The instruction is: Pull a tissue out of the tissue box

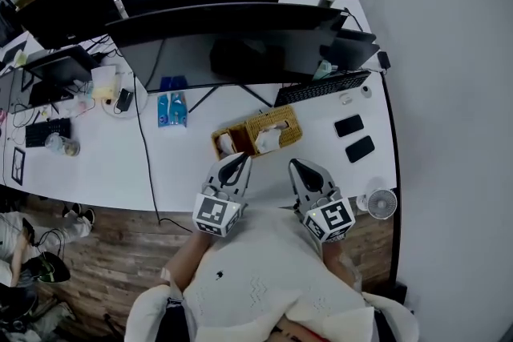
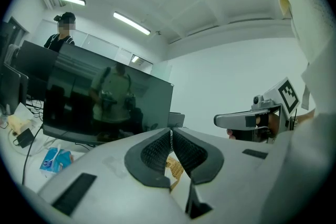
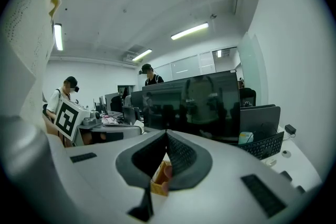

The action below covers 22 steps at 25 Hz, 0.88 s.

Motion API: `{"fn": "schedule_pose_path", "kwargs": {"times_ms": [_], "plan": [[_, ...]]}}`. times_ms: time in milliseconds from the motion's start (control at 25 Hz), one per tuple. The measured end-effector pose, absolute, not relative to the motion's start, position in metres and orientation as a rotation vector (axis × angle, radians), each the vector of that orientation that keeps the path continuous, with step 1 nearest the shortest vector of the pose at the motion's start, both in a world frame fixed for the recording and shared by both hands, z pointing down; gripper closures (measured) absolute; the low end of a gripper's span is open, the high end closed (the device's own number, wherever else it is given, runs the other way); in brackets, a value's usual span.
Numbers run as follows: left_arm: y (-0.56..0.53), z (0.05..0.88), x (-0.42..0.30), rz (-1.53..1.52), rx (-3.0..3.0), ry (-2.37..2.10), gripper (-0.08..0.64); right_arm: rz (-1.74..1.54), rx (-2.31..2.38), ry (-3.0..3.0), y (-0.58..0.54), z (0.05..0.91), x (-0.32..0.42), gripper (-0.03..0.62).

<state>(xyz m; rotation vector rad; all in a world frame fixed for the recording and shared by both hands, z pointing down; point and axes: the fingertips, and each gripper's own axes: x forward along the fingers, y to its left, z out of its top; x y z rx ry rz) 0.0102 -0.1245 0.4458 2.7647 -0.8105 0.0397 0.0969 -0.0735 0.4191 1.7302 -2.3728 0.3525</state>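
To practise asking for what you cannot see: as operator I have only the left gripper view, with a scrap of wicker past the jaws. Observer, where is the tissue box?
Observer: The tissue box stands on the desk just ahead of the left gripper and right gripper, between their tips.
Operator: Is a tissue showing?
Observer: Yes, a white tissue sticks up from its top.
Operator: Right gripper's jaws?
Observer: Together, holding nothing.

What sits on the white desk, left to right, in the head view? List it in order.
small black keyboard → blue packet → wicker tissue box → white desk fan
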Motion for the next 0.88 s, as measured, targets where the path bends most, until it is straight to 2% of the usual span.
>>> {"fn": "schedule_pose_path", "kwargs": {"times_ms": [880], "plan": [[-0.131,0.527,0.055,0.257,2.778,-0.608,0.537,0.473,1.73,-2.27,-0.077,0.443,0.088,0.591]]}}
